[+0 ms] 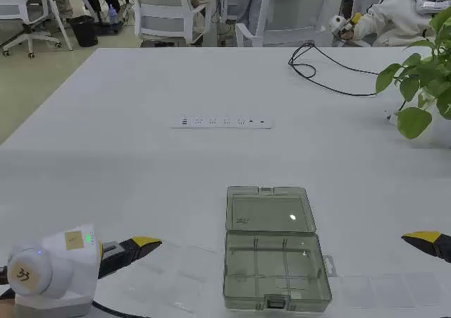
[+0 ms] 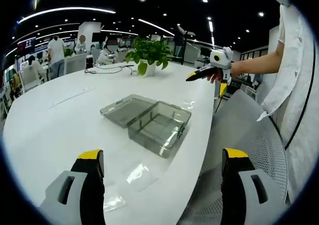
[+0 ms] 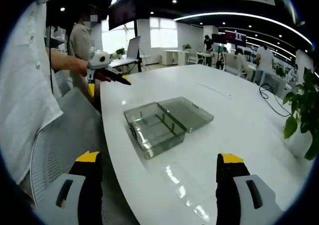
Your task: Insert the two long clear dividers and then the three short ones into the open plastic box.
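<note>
White table runs out toward office chairs and seated people on the far side, with a power strip at mid-table and a leafy plant at the far right. The open plastic box sits near the person, lid laid flat on its far side. Its tray looks empty of dividers (moulded ribs aside).

The long clear dividers lie flat on the table just left of the box. The short ones lie in a row just right of it.

The left gripper hovers near the long pieces and the right gripper near the short ones. Each gripper view shows its jaws spread wide with nothing between them.

The job seems to be at its first step, with no divider picked up yet. Next, the left gripper likely needs to come down on an edge of a long divider. Thin and flat against the table, it may be awkward to lift.
</note>
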